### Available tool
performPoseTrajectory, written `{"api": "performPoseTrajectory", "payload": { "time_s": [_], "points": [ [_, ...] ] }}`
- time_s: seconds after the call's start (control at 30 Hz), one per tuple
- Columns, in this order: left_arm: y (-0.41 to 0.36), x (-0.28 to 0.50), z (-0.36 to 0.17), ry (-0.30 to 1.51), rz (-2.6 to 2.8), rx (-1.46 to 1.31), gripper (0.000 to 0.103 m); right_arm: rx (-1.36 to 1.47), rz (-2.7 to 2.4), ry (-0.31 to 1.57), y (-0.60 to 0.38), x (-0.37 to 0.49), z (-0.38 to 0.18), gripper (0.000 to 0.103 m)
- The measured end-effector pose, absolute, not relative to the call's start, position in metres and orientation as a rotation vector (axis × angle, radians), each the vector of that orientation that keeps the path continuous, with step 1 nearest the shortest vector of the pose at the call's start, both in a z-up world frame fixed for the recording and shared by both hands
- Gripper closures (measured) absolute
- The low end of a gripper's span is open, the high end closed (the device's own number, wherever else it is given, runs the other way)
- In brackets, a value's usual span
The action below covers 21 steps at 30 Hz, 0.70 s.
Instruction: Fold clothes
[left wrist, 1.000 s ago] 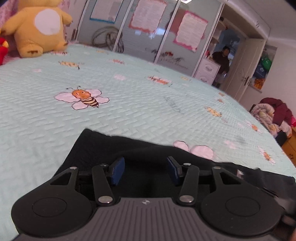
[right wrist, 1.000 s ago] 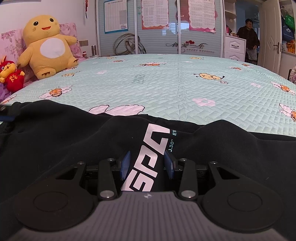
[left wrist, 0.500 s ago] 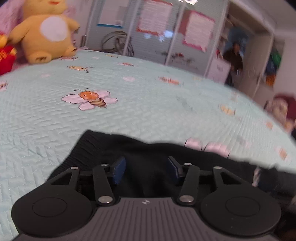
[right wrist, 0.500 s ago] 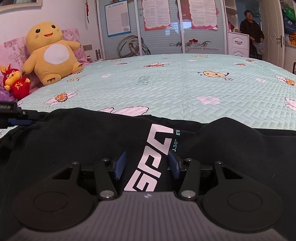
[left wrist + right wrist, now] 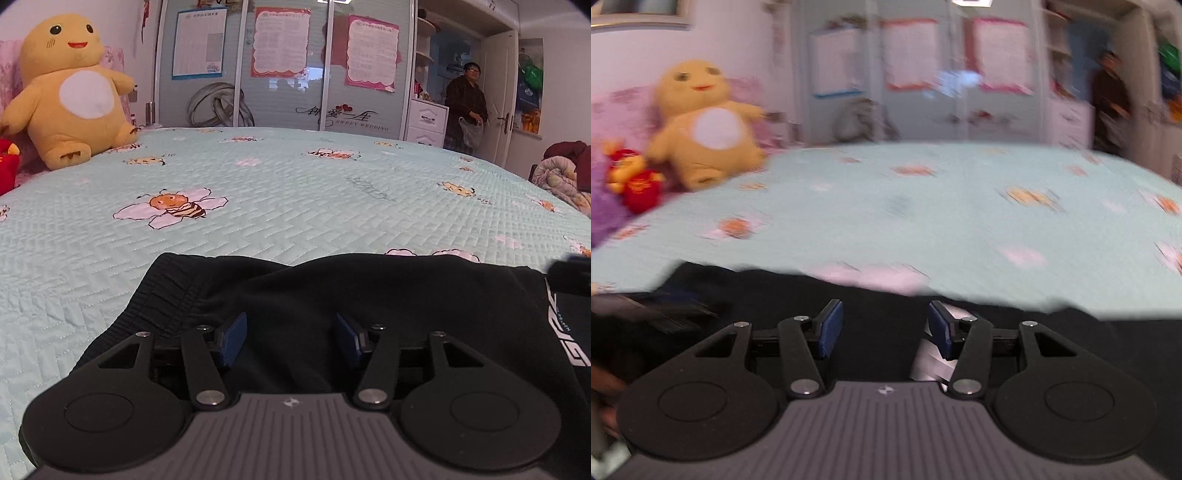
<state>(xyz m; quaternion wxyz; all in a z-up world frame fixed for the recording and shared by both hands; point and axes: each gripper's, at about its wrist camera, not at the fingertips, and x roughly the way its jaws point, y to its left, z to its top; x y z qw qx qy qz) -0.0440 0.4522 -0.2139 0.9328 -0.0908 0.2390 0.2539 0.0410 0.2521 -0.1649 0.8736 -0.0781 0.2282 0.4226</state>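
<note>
Your left claw [image 5: 290, 338] has just been widening over the black garment [image 5: 332, 291] on the bed [image 5: 295, 192], gripping nothing; your right claw [image 5: 884, 332], at three o'clock, gapes likewise.

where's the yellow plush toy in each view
Left wrist: yellow plush at upper left, sitting at the far end of the bed.
Right wrist: yellow plush at upper left, blurred, with a red toy just below-left of it.
Shared landmark: the black garment under both grippers.
</note>
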Motion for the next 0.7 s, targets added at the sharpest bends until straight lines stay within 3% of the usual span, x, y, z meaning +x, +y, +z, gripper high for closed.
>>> {"api": "performPoseTrajectory", "payload": {
  "time_s": [0.1,0.23,0.37,0.4,0.43,0.53,0.7],
  "points": [
    [0.450,-0.045,-0.214,0.484,0.519,-0.189,0.046,-0.231,0.970,0.583,0.301,0.038,-0.163,0.059],
    [0.450,-0.044,-0.215,0.481,0.516,-0.184,0.044,-0.271,0.905,0.740,0.353,0.070,-0.182,0.059],
    [0.450,-0.043,-0.216,0.481,0.511,-0.179,0.043,-0.154,0.787,0.771,0.356,0.117,-0.190,0.052],
    [0.450,-0.043,-0.216,0.481,0.511,-0.180,0.043,-0.095,0.752,0.777,0.350,0.120,-0.186,0.066],
    [0.450,-0.043,-0.216,0.481,0.511,-0.179,0.043,-0.064,0.761,0.754,0.343,0.114,-0.179,0.069],
    [0.449,-0.043,-0.216,0.484,0.513,-0.174,0.042,-0.076,0.889,0.653,0.327,0.071,-0.163,0.068],
    [0.447,-0.041,-0.216,0.490,0.517,-0.156,0.042,-0.101,0.944,0.767,0.342,0.062,-0.195,0.065]
  ]
}}
